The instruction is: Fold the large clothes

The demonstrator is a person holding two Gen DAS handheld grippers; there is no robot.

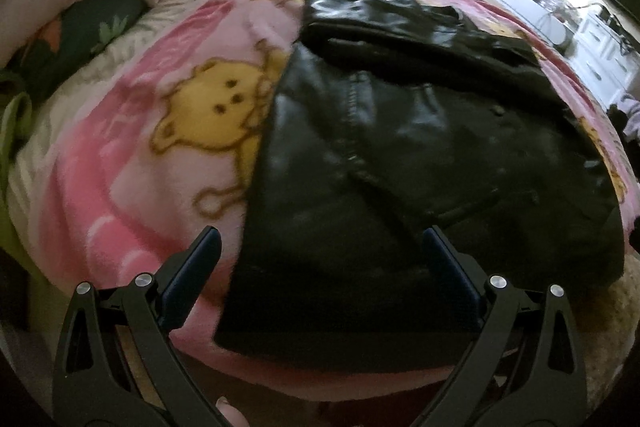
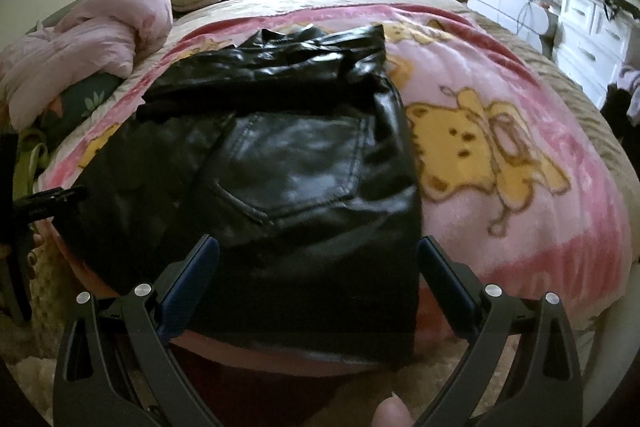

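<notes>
Both your tools are spread wide right now and neither one has anything in it. Your left tool (image 1: pixel 320 247) hangs over the near end of the black leather garment (image 1: pixel 400 155), one finger above the pink blanket (image 1: pixel 120 179) and the other above the leather, no clear contact. Your right tool (image 2: pixel 318 253) is the same deal, fingers splayed either side of the garment's (image 2: pixel 296 179) near hem, pads empty.

The garment lies flat on the blanket (image 2: pixel 520 227) on the bed, near edge close to the bed's edge, with a stitched pocket (image 2: pixel 296 163) facing up in the right view. The far end is bunched into shiny folds and I can't work out how that part is layered. Everything is soft and blurry, and the leather is so dark the seams mostly vanish. In the right view your left tool (image 2: pixel 52 203) pokes in at the left, cut off by the frame. A rumpled pink comforter (image 2: pixel 88 39) sits at the far left of the bed.
</notes>
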